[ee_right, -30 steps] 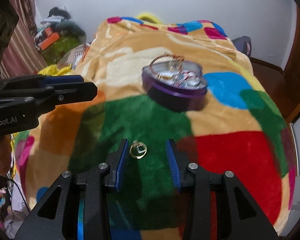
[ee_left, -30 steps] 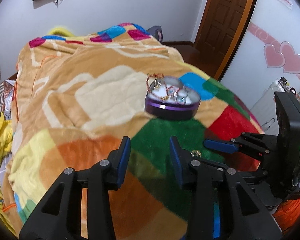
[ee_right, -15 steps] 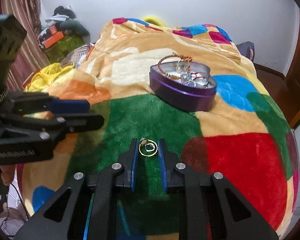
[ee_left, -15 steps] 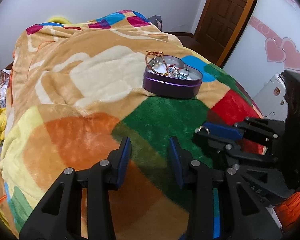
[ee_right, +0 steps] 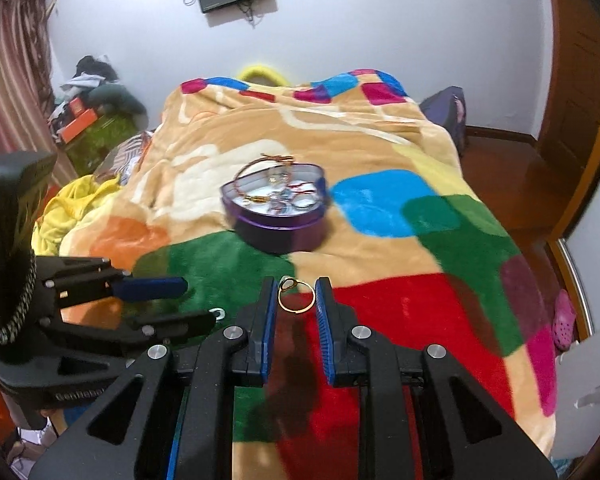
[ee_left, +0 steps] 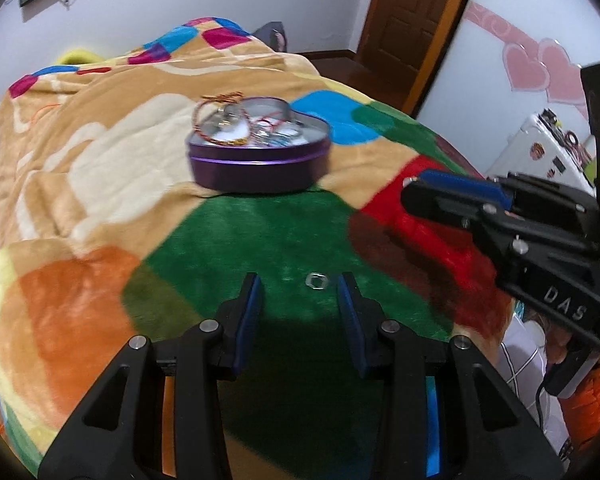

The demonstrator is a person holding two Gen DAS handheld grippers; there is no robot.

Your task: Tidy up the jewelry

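A purple heart-shaped tin (ee_left: 260,170) holding bracelets and rings sits open on the bed's patchwork blanket (ee_left: 100,152). In the right wrist view the tin (ee_right: 278,226) is ahead of my right gripper (ee_right: 296,292), which is shut on a thin gold ring (ee_right: 296,311) and holds it above the blanket. A small silver ring (ee_left: 317,280) lies on the green patch between the fingertips of my left gripper (ee_left: 300,284). Those jaws are closing, but the pads stand clear of the ring. From the right wrist the silver ring (ee_right: 220,313) shows just beyond the left gripper (ee_right: 198,300).
The blanket drops off at the bed's right edge to a wooden floor (ee_right: 500,160). Yellow cloth (ee_right: 72,208) and clutter lie left of the bed. The right gripper (ee_left: 412,192) hangs to the right of the left one, above the red patch.
My right gripper shut on the gold ring and lifted it off the blanket. My left gripper dropped and shifted until the silver ring lay between its fingertips.
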